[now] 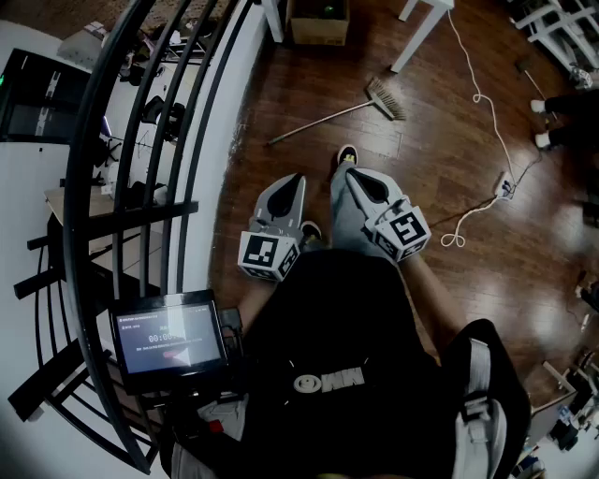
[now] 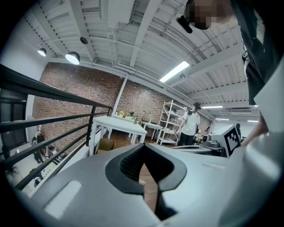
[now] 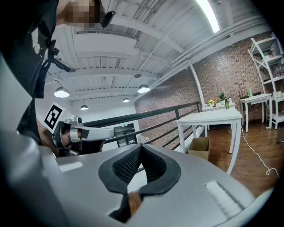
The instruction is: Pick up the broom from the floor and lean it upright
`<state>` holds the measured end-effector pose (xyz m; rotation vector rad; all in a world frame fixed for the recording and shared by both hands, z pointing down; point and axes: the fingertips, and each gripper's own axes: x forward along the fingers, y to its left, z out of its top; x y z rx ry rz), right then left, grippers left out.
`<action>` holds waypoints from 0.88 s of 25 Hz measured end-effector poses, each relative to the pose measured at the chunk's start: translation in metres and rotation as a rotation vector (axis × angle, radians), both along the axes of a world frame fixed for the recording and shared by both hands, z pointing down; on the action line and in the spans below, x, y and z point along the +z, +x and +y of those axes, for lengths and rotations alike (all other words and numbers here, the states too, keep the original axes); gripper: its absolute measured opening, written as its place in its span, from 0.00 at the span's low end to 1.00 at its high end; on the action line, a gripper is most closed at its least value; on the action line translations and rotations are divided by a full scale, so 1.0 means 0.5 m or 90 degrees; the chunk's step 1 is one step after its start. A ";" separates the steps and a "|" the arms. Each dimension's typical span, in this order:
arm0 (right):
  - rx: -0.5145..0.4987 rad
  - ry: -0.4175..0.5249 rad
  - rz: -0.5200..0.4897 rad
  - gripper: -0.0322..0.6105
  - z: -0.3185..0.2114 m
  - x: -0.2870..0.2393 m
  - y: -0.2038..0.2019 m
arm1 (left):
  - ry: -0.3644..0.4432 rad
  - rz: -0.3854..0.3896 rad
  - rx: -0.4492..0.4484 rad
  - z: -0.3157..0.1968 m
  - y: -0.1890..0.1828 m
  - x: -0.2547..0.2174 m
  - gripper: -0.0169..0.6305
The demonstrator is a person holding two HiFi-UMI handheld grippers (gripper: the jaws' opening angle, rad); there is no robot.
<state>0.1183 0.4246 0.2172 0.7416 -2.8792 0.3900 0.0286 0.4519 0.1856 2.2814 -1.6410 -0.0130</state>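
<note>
The broom (image 1: pixel 332 112) lies flat on the wooden floor ahead of me, its bristle head (image 1: pixel 386 97) to the right and its handle running down-left. Both grippers hang at waist height, well short of it and apart from it. My left gripper (image 1: pixel 298 178) (image 2: pixel 144 144) has its tips together with nothing between them. My right gripper (image 1: pixel 352 172) (image 3: pixel 141 145) is likewise shut and empty. Each gripper shows at the edge of the other's view, level and side by side.
A black railing (image 1: pixel 140 140) curves along my left. Beyond the broom stand a white table (image 2: pixel 117 122) (image 3: pixel 213 117) and a cardboard box (image 1: pixel 318 21). A white cable (image 1: pixel 487 112) with a power strip (image 1: pixel 505 185) trails at right. Another person (image 2: pixel 191 126) stands by shelves.
</note>
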 end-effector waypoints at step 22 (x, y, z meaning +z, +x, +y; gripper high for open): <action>-0.511 -0.068 0.405 0.25 -0.573 0.558 -0.151 | -0.213 -0.007 -0.124 -0.565 -0.148 0.376 0.05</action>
